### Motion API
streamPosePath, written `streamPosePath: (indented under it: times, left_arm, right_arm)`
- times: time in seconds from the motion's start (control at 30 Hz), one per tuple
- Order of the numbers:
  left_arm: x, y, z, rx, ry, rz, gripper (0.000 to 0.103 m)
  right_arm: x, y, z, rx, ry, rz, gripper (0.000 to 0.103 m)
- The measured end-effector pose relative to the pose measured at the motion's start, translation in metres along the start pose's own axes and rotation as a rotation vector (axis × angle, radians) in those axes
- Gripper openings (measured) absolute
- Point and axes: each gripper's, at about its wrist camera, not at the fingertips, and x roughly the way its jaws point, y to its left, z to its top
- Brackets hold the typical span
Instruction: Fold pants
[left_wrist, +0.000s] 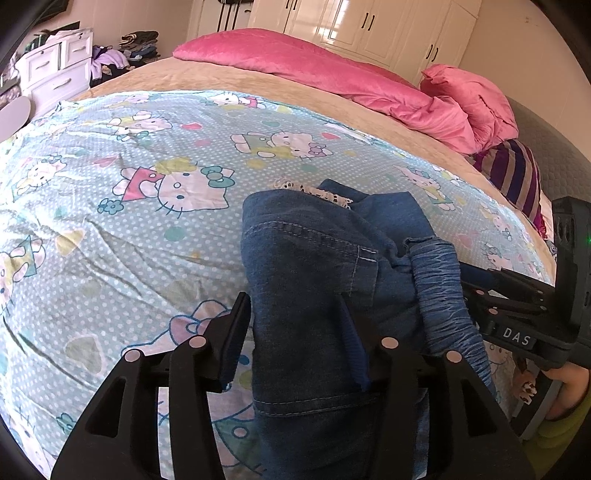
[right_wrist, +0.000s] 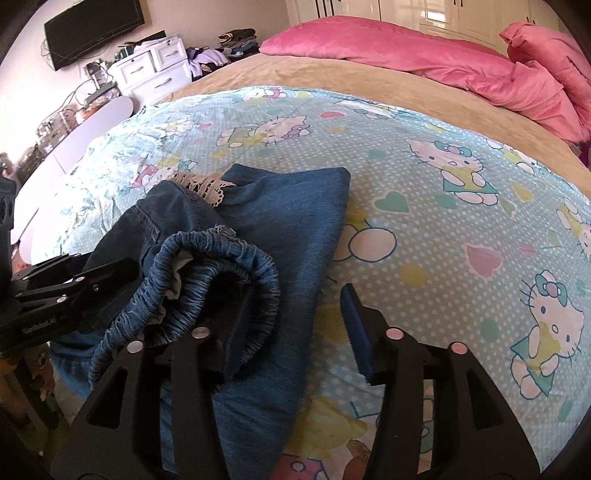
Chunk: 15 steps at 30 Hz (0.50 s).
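Pants: blue denim, folded into a thick bundle on the bed, near its front edge. Ruched elastic waistband on top, lace trim peeping out behind.

Left gripper: jaws apart, straddling the bundle's left part, pads not pressing.

Right gripper: jaws apart, one finger under the waistband loop.

Judgement: lift clear straight back to avoid snagging elastic; stiff denim should hold its fold on the soft cotton sheet.

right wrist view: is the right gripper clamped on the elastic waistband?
No: the right gripper stands open, its left finger tucked at the waistband of the jeans, the other over the sheet.
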Motion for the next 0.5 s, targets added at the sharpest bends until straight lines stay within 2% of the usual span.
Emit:
streamPosePath:
  times: [0.13,0.3,0.33,0.4,0.5]
  left_arm:
    - [-0.001,0.0,-0.001,0.002,0.002,-0.001,0.056]
    - [-0.004,-0.001,-0.002,-0.001,0.006,-0.004,0.058]
    - [-0.005,0.0,-0.003,-0.003,0.007,-0.005,0.066]
    - [-0.006,-0.001,-0.004,-0.002,0.008,-0.004,0.071]
    - [-0.009,-0.002,-0.006,-0.002,0.01,-0.006,0.071]
  right_arm:
    - [-0.003,-0.001,0.0,0.012,-0.008,0.003,0.059]
    - [-0.007,-0.004,-0.001,0.024,-0.02,-0.005,0.069]
    - [-0.008,-0.005,-0.001,0.027,-0.021,-0.005,0.069]
    - [-0.011,-0.006,-0.001,0.031,-0.028,-0.009,0.072]
    - [-0.015,-0.006,-0.001,0.034,-0.04,-0.013,0.077]
